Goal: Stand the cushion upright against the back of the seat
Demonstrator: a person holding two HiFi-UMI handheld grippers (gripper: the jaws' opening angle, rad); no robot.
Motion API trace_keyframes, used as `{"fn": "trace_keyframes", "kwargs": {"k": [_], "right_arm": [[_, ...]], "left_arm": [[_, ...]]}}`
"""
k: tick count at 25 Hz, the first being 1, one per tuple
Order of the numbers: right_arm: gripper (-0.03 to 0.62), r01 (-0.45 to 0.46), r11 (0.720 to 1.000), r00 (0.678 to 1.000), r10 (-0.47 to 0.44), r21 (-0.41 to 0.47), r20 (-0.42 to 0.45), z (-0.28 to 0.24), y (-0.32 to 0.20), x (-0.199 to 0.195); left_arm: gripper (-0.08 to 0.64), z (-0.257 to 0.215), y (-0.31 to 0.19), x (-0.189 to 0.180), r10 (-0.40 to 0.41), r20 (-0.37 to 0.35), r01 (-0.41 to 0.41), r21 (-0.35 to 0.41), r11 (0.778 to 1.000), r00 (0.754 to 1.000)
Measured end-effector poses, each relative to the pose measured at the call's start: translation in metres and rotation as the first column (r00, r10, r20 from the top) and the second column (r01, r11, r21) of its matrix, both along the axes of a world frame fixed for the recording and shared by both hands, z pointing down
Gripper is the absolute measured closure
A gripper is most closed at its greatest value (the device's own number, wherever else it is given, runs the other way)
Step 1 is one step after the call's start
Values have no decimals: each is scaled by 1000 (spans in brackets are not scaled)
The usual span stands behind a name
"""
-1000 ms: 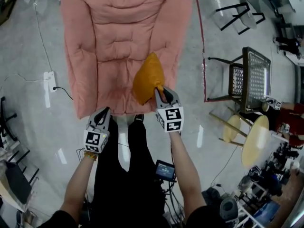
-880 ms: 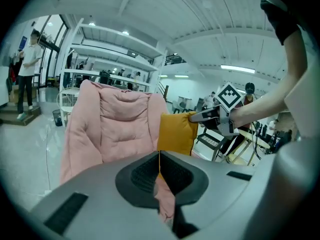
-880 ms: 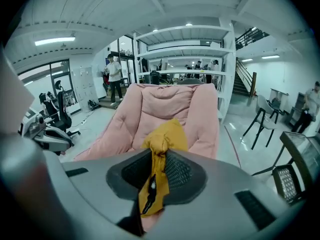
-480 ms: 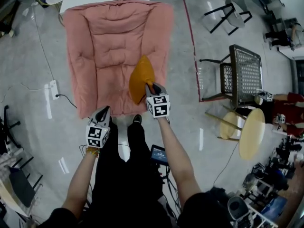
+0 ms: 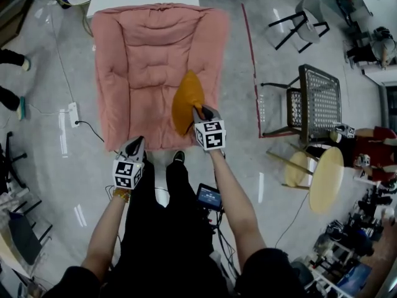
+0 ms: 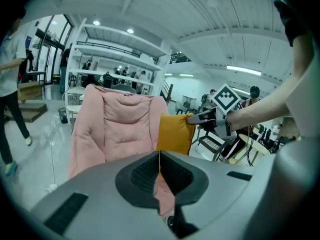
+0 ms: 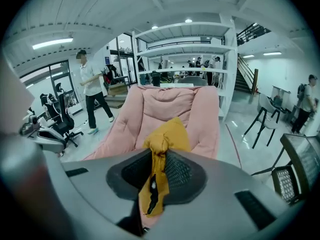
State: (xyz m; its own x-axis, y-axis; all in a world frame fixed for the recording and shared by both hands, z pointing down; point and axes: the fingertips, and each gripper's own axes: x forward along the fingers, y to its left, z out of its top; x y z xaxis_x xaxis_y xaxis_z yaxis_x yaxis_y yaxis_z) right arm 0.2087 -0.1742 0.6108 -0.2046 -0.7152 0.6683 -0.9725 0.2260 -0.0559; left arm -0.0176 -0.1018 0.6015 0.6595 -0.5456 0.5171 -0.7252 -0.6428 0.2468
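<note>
Jaws of the right gripper (image 5: 198, 112) are clamped on a bunched corner of the mustard cushion (image 5: 186, 98), held over the front right of the pink seat (image 5: 142, 54), close to its right arm. Left gripper (image 5: 137, 143) has its jaws closed and empty, just off the seat's front edge, with bare floor (image 5: 56, 160) alongside.

Left of the cushion (image 5: 187, 98) the seat (image 5: 139, 79) looks open; padded sides (image 5: 107, 85) flank it.
</note>
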Motion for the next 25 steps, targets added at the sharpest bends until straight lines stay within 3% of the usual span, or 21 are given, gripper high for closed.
{"fn": "trace_keyframes", "kwargs": {"k": [7,12,19,25], "right_arm": [[522,104,995,994,-104,0,-19,-7,-8,-18],[521,224,975,974,-224,-4,-28,-9,-23,-47],[520,446,895,894,-446,3,-40,-12,-52,-95],[520,562,827,827,-561,9,-39,-13,-89,-119]], "left_arm": [[546,-7,1,-1,-38,-19,38,6,999,999],[546,-9,1,-17,-84,-25,85,14,996,996],[546,-4,1,-41,-145,-22,146,12,989,989],[546,4,-4,-59,-188,-19,188,-5,982,982]]}}
